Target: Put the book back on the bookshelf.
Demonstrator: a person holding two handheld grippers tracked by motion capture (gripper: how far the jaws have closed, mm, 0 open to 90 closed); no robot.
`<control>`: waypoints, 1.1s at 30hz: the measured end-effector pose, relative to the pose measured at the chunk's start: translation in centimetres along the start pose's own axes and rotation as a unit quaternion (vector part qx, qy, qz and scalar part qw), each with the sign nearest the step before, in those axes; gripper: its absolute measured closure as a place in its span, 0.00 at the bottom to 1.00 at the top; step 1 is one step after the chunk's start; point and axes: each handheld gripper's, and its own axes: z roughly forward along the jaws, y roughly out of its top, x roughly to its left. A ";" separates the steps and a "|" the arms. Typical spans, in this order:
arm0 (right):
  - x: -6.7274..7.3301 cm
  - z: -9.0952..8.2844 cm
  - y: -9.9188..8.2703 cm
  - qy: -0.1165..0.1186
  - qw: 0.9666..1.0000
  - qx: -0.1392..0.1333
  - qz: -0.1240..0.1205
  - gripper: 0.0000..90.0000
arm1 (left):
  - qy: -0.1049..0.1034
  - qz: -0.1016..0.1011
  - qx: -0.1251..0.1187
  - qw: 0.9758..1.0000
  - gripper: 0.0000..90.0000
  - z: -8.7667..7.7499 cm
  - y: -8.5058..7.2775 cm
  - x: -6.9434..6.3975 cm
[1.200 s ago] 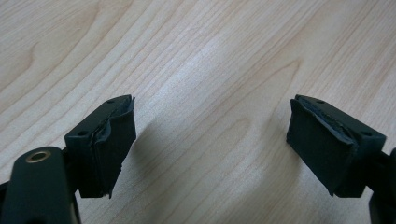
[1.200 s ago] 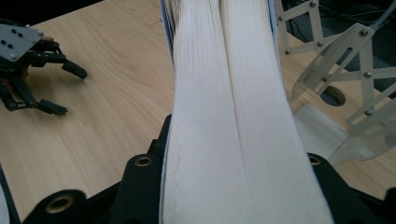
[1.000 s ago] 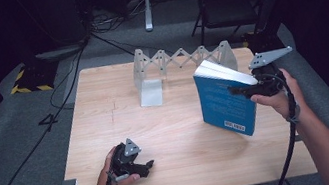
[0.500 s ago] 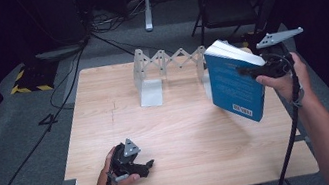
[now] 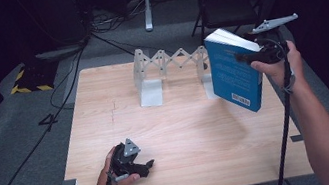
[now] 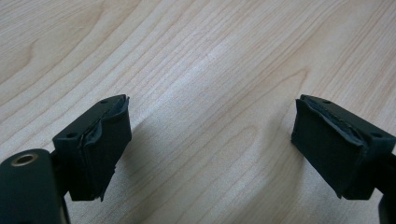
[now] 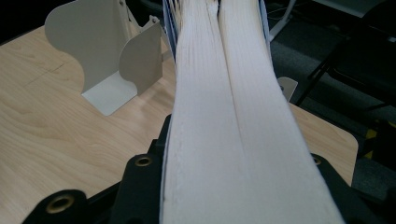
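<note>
A blue book with white page edges hangs tilted above the right side of the wooden table. My right gripper is shut on its upper right edge. In the right gripper view the book's page block runs up between the two black jaws. My left gripper rests in a hand near the table's front left edge. It is open, and in the left gripper view there is bare wood between its pads. A grey expandable book rack stands at the back of the table, left of the book.
The rack's grey end plates stand upright, just left of the held book. A dark chair sits behind the table at the right. Cables and a yellow-and-black striped block lie on the grey floor to the left.
The right hand has carried the book up and to the right, off the tabletop. The left gripper has stayed where it was.
</note>
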 end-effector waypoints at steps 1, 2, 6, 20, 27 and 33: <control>0.0 0.3 0.3 -0.003 1.000 -0.001 0.003 0.67 | 0.000 0.000 0.000 1.000 0.14 0.0 0.0 0.0; -0.1 0.5 0.5 -0.004 1.000 -0.001 0.003 0.67 | 0.000 0.000 0.000 1.000 0.14 0.0 0.0 0.0; -0.3 1.4 1.3 -0.009 1.000 0.001 0.007 0.67 | 0.000 0.000 0.000 1.000 0.14 0.0 0.0 0.0; -0.8 4.3 2.4 -0.042 0.999 0.000 0.035 0.67 | 0.000 0.001 -0.001 1.000 0.14 0.0 0.0 0.0; -1.1 6.0 2.5 -0.051 0.997 -0.003 0.052 0.67 | 0.001 0.000 -0.002 1.000 0.14 0.0 0.0 0.0; -1.3 7.9 2.7 -0.056 0.996 0.001 0.063 0.67 | 0.001 0.001 -0.003 1.000 0.14 0.0 0.0 -0.1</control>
